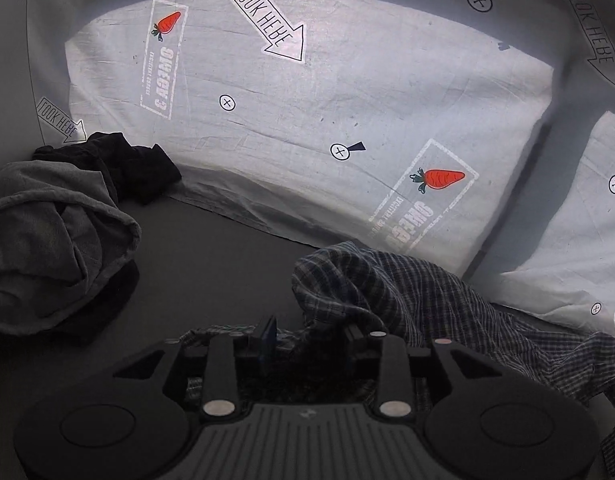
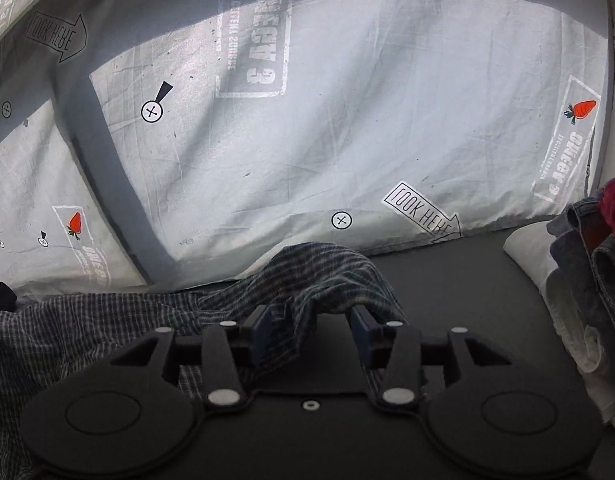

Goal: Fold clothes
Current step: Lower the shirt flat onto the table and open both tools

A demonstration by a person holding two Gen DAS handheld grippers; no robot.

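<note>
A dark checked shirt (image 1: 407,292) lies crumpled on the dark bed surface (image 1: 227,256). In the left wrist view my left gripper (image 1: 311,334) is open, its fingers (image 1: 267,334) wide apart with shirt cloth bunched between and under them. In the right wrist view the same checked shirt (image 2: 319,276) humps up just ahead of my right gripper (image 2: 313,326), which is open, blue pads (image 2: 263,330) apart with a fold of the shirt lying between them.
A grey garment (image 1: 55,240) and a black one (image 1: 135,164) are heaped at the left. White pillows (image 1: 327,120) printed with carrots and arrows stand behind. A pile of denim, white and red clothes (image 2: 587,264) sits at the right.
</note>
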